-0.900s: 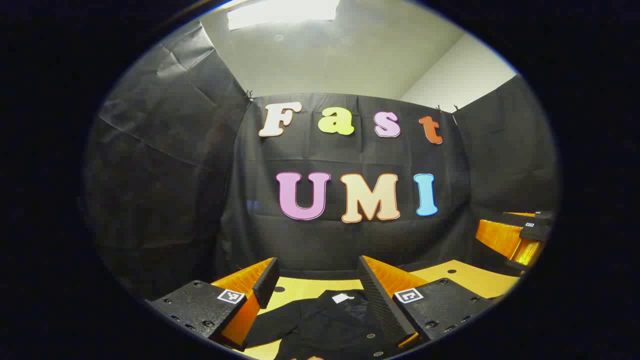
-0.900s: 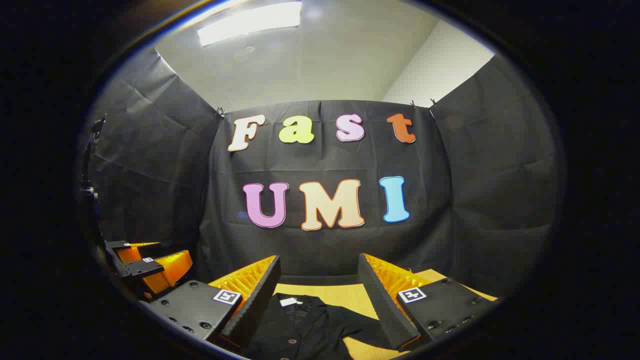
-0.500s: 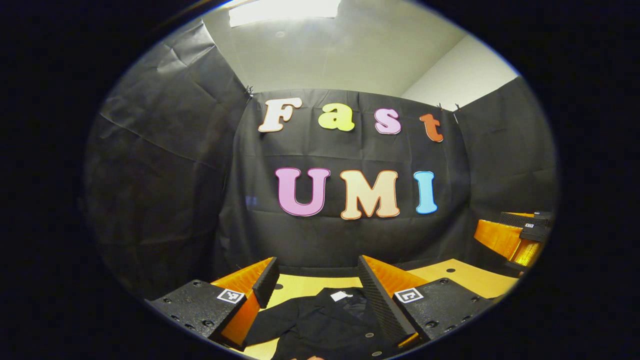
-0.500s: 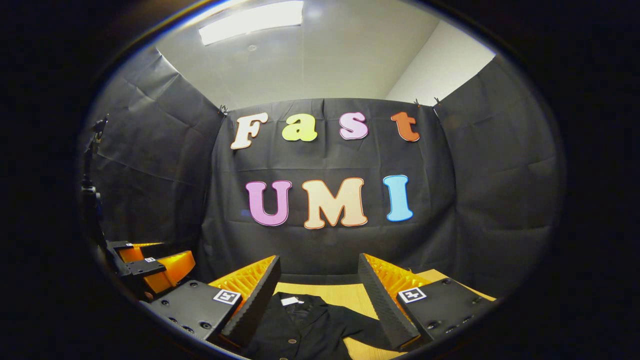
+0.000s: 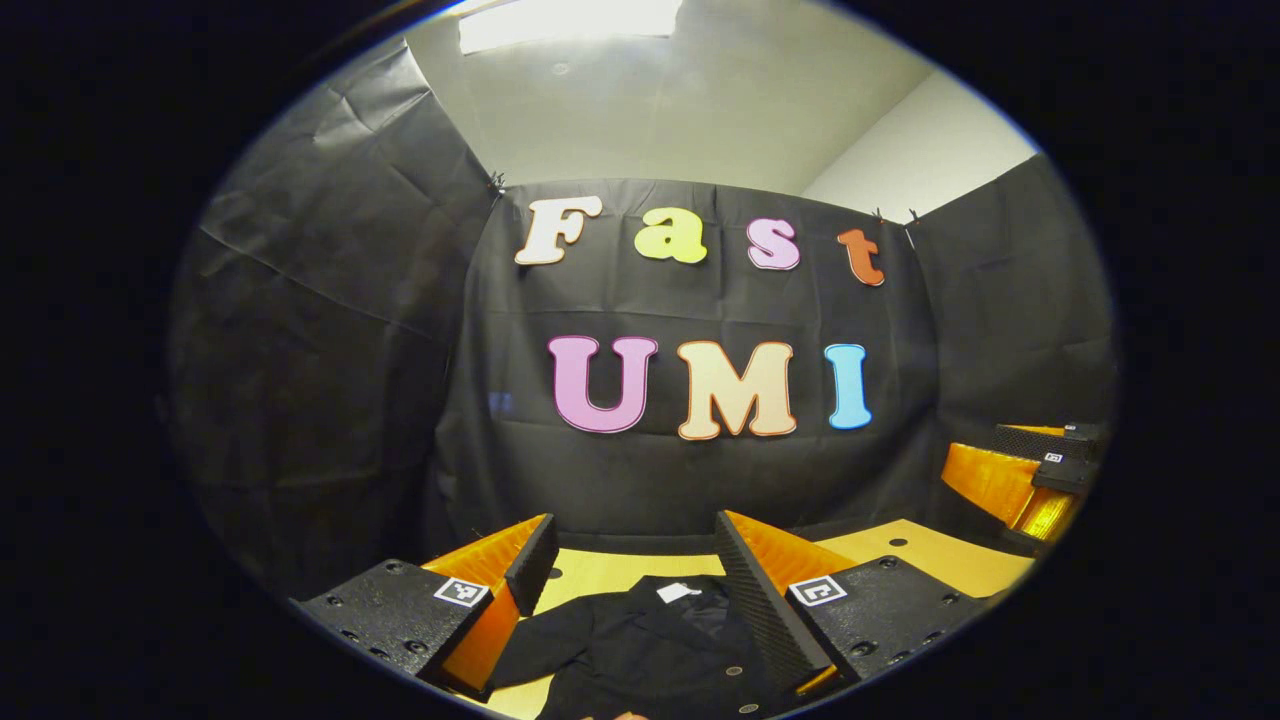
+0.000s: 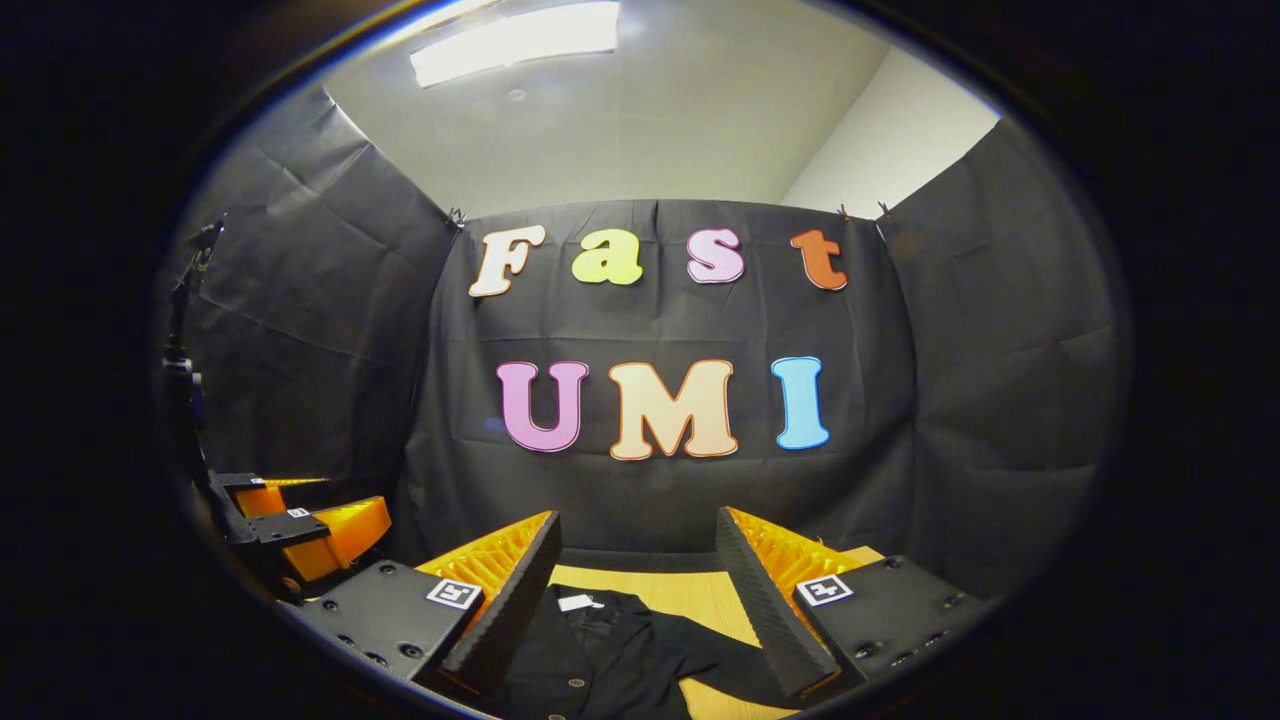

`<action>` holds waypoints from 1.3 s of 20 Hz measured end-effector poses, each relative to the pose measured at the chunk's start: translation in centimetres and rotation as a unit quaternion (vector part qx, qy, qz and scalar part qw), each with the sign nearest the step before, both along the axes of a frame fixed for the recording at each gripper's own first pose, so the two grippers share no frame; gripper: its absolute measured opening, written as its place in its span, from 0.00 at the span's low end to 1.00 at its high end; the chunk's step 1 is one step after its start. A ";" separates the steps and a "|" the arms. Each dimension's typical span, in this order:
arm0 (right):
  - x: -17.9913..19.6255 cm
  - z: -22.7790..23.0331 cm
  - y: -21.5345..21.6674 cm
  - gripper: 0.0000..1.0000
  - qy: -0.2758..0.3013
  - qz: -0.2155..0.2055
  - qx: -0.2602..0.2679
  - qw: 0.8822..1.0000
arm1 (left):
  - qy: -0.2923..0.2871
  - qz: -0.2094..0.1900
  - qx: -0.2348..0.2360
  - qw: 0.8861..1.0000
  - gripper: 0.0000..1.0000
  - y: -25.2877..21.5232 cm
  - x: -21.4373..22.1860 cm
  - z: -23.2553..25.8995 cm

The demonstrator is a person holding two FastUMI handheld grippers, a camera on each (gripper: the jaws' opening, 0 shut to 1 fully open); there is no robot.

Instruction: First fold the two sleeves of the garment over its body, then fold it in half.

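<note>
A black buttoned garment (image 5: 650, 650) with a white neck label lies flat on the wooden table (image 5: 930, 560), collar toward the far wall. One sleeve spreads out to the left in the left gripper view. In the right gripper view the garment (image 6: 600, 660) has its other sleeve spread to the right. My left gripper (image 5: 630, 560) is open, held above the collar end with nothing between its fingers. My right gripper (image 6: 635, 560) is open too, above the same end. The right gripper (image 5: 1030, 470) also appears at the left gripper view's right edge, and the left gripper (image 6: 300, 525) at the right gripper view's left edge.
Black cloth walls close the booth at the back and both sides just beyond the table's far edge. A dark stand (image 6: 180, 370) rises at the left edge of the right gripper view. Bare tabletop lies to either side of the garment.
Both views have shifted slightly; a little more of the garment shows between the fingers. Both grippers stay open and the garment lies as before.
</note>
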State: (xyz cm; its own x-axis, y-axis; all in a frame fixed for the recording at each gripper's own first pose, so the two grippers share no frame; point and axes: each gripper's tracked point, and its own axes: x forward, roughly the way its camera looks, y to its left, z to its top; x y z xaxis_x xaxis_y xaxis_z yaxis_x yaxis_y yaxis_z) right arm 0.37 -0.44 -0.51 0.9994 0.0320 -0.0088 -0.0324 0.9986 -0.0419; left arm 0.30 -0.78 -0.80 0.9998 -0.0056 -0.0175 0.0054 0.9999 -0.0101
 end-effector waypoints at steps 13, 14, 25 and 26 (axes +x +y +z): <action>1.6 -4.1 -11.4 0.98 0.043 -0.062 -0.045 0.996 | 0.003 -0.004 0.008 1.000 0.92 -3.8 0.0 -0.4; 1.8 -4.8 -12.7 0.98 0.052 -0.069 -0.054 0.995 | 0.003 -0.003 0.009 1.000 0.92 -4.1 0.0 -0.5; 1.8 -15.9 -26.6 1.00 0.191 -0.118 -0.093 0.970 | 0.010 0.011 0.020 1.000 0.92 -8.4 0.7 -1.0; 1.7 -16.8 -27.5 0.98 0.204 -0.119 -0.093 0.967 | 0.011 0.012 0.023 1.000 0.92 -8.8 0.7 -1.1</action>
